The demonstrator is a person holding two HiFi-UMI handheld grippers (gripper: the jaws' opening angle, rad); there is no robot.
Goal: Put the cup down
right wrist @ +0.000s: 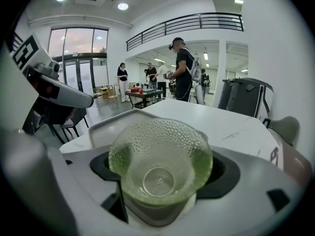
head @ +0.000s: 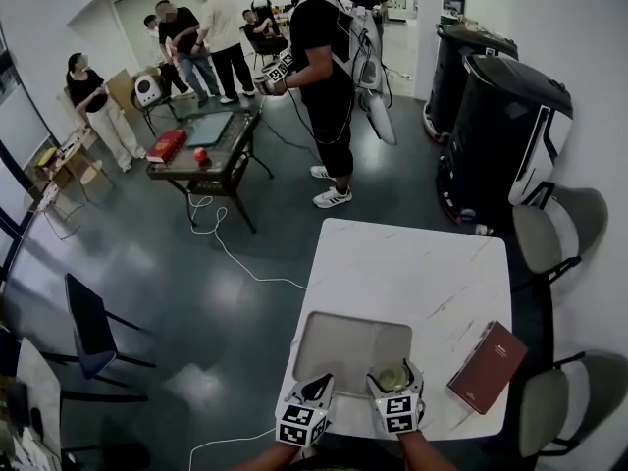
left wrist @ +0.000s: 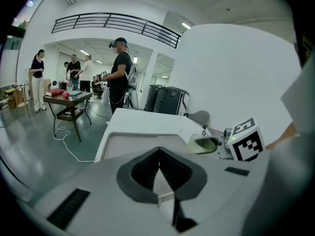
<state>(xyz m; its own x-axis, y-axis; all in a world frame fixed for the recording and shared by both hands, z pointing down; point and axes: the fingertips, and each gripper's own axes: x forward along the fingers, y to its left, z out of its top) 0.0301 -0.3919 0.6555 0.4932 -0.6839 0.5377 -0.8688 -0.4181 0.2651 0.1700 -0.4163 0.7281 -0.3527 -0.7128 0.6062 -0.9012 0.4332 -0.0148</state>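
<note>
A green dimpled glass cup (right wrist: 160, 166) sits between the jaws of my right gripper (right wrist: 160, 200), mouth toward the camera. In the head view the cup (head: 391, 371) hangs at the right edge of a grey tray (head: 339, 337) on the white marble table (head: 412, 263), with the right gripper (head: 394, 383) shut on it. My left gripper (head: 319, 383) is just to the left, over the tray's near edge. Its jaws meet at the tip (left wrist: 160, 151) with nothing between them. From the left gripper view the cup (left wrist: 203, 144) shows at the right.
A dark red book (head: 488, 366) lies on the table right of the cup. Grey chairs (head: 554, 229) stand along the right side. Beyond the table stand a person (head: 324, 77), a low table (head: 201, 150) and black machines (head: 500, 126).
</note>
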